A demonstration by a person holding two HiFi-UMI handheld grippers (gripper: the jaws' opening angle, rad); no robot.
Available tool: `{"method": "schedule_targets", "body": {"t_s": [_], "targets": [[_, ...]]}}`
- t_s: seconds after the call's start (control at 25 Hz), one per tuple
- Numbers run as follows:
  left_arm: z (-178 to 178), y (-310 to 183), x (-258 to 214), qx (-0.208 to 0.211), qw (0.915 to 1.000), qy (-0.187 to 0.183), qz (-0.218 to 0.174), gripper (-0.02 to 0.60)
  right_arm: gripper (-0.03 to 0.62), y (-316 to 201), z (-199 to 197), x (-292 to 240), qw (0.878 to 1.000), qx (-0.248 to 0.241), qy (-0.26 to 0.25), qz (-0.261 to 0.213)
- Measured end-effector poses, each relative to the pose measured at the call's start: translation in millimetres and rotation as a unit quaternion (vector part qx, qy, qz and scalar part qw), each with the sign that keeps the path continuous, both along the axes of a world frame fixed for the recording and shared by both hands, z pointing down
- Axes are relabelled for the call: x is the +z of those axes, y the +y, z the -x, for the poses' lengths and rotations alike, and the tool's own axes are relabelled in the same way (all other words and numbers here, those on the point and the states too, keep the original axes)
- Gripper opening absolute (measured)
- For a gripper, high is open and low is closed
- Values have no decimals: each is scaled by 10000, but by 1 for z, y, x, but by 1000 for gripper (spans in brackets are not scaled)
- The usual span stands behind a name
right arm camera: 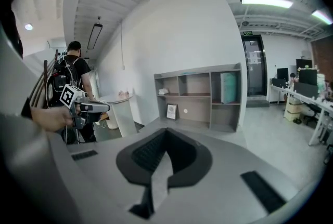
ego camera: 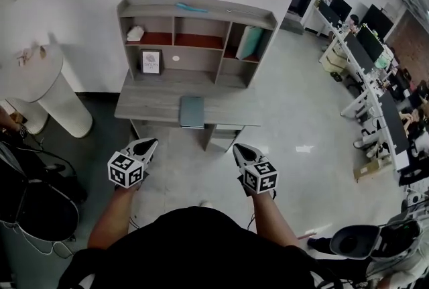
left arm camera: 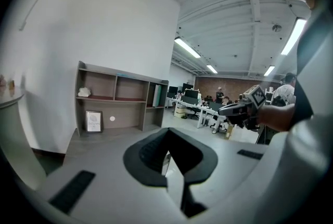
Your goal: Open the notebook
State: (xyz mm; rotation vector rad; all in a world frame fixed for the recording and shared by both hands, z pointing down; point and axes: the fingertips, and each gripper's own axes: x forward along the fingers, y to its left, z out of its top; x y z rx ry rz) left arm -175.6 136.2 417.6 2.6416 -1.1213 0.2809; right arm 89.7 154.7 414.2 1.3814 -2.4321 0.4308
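A closed grey-teal notebook (ego camera: 192, 111) lies flat near the front edge of a grey desk (ego camera: 147, 103). Both grippers hang in the air short of the desk, over the floor. My left gripper (ego camera: 146, 145) points at the desk's front left, its jaws together and nothing between them. My right gripper (ego camera: 241, 151) points toward the desk's front right, jaws likewise closed and empty. In the left gripper view the closed jaws (left arm camera: 167, 132) hide the notebook; the right gripper (left arm camera: 237, 108) shows to the right. The right gripper view shows its own closed jaws (right arm camera: 166, 132) and the left gripper (right arm camera: 96, 107).
A hutch (ego camera: 194, 29) on the desk holds a framed picture (ego camera: 151, 61), a white object (ego camera: 135, 33) and teal books (ego camera: 249, 42). A white round pedestal table (ego camera: 40, 80) stands left. Office desks with monitors (ego camera: 372, 73) line the right. A person with a backpack (right arm camera: 70, 77) stands left.
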Motion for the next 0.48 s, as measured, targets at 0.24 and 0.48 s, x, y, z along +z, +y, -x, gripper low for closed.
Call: {"method": "schedule_targets", "body": {"t_s": [0.24, 0.48], "targets": [[-14, -26, 3, -112, 9998, -136, 111, 9, 2, -38, -8, 3, 9997, -211, -80, 43], [-29, -49, 6, -255, 9992, -238, 175, 9, 2, -71, -23, 7, 9994, -312, -157, 50]]}}
